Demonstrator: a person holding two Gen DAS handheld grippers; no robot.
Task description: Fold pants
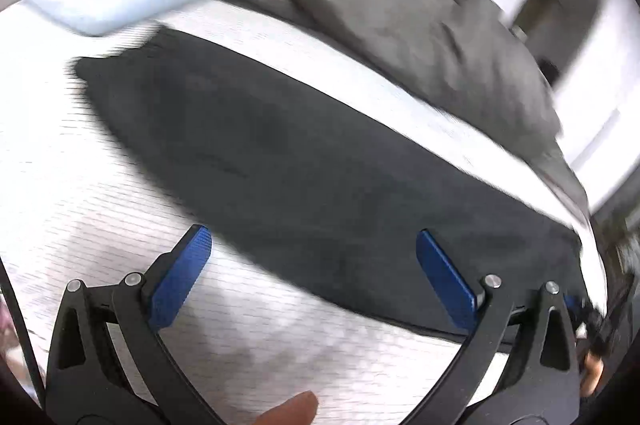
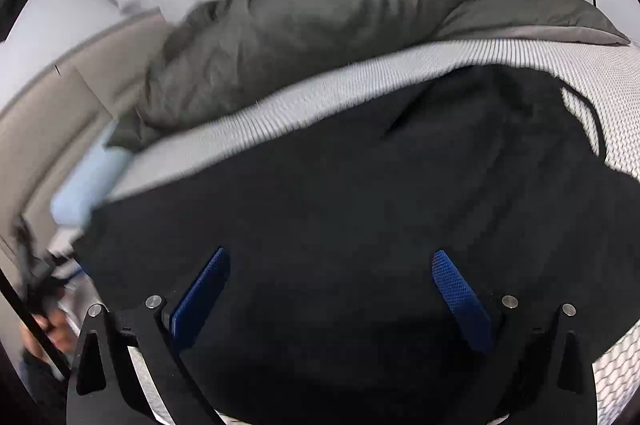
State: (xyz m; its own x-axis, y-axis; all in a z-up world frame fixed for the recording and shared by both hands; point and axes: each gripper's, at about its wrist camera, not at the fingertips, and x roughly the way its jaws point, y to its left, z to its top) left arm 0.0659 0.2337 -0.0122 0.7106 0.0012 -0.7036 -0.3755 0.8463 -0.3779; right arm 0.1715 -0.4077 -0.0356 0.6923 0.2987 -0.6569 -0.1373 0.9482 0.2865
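The dark pants (image 1: 312, 161) lie spread flat along the bed (image 1: 80, 185), laid out for folding. Both tongs hover with blades apart and nothing between them: the left tongs (image 1: 314, 245) at the near edge, the right tongs (image 2: 332, 265) over the cloth, probably lining up for a grip.

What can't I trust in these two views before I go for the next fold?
- Black pants: waistband and cuffs not identifiable; right wrist view cuts them off at its lower edge, motion blur smears both views.
- Left gripper view: the pants' right end is lost at the rim.
- Crumpled grey duvet: hides the bed behind it.
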